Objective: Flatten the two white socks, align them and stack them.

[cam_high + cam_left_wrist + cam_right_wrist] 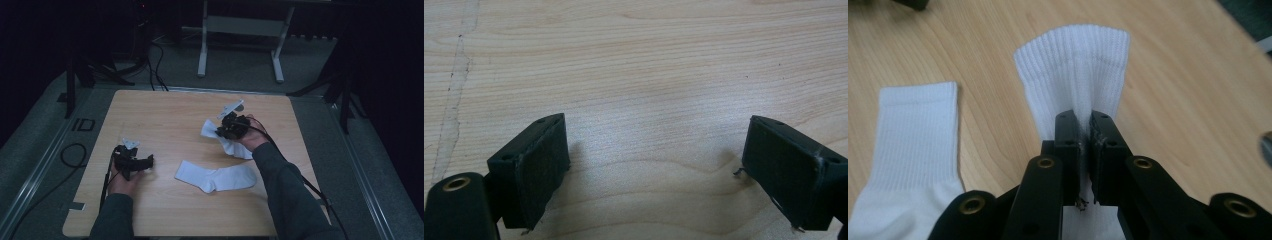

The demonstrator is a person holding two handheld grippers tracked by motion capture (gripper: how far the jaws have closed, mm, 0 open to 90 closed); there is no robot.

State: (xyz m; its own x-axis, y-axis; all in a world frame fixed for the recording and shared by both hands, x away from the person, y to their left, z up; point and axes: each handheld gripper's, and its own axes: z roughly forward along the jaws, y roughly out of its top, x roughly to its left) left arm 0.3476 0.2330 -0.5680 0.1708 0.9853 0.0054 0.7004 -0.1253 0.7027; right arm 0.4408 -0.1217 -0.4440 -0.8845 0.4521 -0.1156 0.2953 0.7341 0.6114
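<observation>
The right gripper has its fingers pinched tight on the ribbed cuff of a white cotton sock, held just above the pale wooden surface toward its right edge. A second white cotton sock lies flat near the middle of the front edge. The step looks like picking up one sock to pair it with the other; next, the raised sock needs carrying over and laying onto its mate. The left gripper waits near the front left corner, fingers wide apart and holding nothing.
</observation>
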